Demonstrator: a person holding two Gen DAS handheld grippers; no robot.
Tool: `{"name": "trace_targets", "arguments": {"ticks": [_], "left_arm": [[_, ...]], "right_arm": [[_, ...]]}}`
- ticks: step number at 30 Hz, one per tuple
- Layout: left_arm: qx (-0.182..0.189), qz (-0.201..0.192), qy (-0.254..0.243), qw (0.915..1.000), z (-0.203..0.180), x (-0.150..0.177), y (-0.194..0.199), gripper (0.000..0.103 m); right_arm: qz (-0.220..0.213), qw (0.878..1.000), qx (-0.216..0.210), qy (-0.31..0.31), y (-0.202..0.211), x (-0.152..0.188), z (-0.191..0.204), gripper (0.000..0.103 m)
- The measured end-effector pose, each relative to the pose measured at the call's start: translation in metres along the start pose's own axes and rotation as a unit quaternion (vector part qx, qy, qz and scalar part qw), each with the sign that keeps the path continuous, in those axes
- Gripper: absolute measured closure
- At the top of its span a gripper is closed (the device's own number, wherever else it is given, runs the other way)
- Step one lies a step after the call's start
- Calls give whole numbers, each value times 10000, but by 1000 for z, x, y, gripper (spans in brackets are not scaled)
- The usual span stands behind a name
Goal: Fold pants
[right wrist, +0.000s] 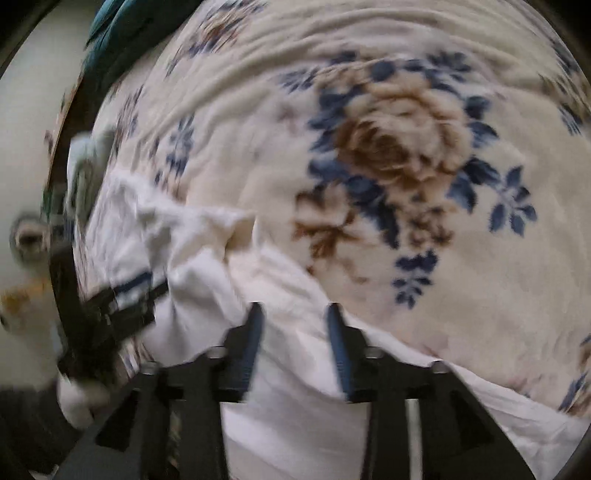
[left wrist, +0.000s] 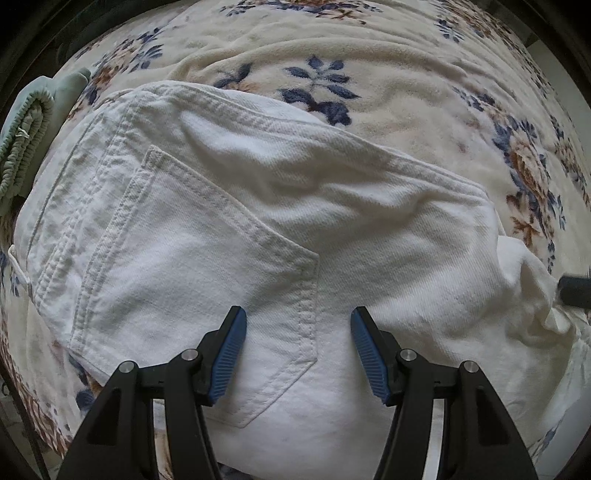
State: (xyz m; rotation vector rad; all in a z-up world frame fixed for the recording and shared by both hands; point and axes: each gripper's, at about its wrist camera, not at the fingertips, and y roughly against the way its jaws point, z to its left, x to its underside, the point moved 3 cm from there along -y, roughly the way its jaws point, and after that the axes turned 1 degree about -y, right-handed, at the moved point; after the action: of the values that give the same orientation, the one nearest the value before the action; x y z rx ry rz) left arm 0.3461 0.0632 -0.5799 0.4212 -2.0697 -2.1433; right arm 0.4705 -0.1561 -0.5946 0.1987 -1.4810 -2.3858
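Observation:
White pants (left wrist: 258,206) lie folded on a floral blanket, seat side up with a back pocket (left wrist: 207,280) showing. My left gripper (left wrist: 297,317) points straight down over that pocket's edge, its blue pads apart and nothing pinched between them. In the blurred right wrist view the pants (right wrist: 207,266) run as rumpled white cloth from the left to the bottom right. My right gripper (right wrist: 295,314) hangs over this cloth with its jaws apart and no fabric caught. The other gripper (right wrist: 122,291) shows at the left of that view, resting on the pants.
The cream blanket (left wrist: 369,55) with blue and brown flowers covers the whole surface (right wrist: 406,147). A pale green garment with an elastic waistband (left wrist: 33,122) lies beside the pants at the left. Something teal (right wrist: 110,22) sits at the far edge.

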Motion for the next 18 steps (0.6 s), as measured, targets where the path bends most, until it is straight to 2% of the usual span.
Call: {"name": "trace_targets", "arguments": {"ticks": [3,5,6,11,12,14,16,17,18], "left_arm": [[-5,1,-12,10000,1,-1,0,46],[-10,5,-24,10000,1,-2,1,46],[-7,4,-10,10000,1,-3,1,46],[-21,-12,-66,10000,-2,-3,1,46],[-14,-18,-55,10000,-2,-3,1,46],[-11,-17,-26,10000,-3,-2,1,46],[3,-9,27,10000,-2,-1,1,46],[20,-5,73,10000,-1,-1,3,46],[58,-14,148,9999,0,0,7,46]], "right_arm": [[458,9965,602,355,-23,12,3,59],[574,9945,688,548,-34,22,6,78],[546,9932,798,642,-34,26,8,94],[-348,9952,912,-39,1,25,-14,98],[-368,9954,837,-271,5,20,-22,102],[-542,9932,887,-518,17,17,-35,102],[-540,9957,415,-635,24,9,-37,99],[-425,9968,-20,-671,26,8,-32,96],[-417,9969,-226,-621,28,4,-27,84]]}}
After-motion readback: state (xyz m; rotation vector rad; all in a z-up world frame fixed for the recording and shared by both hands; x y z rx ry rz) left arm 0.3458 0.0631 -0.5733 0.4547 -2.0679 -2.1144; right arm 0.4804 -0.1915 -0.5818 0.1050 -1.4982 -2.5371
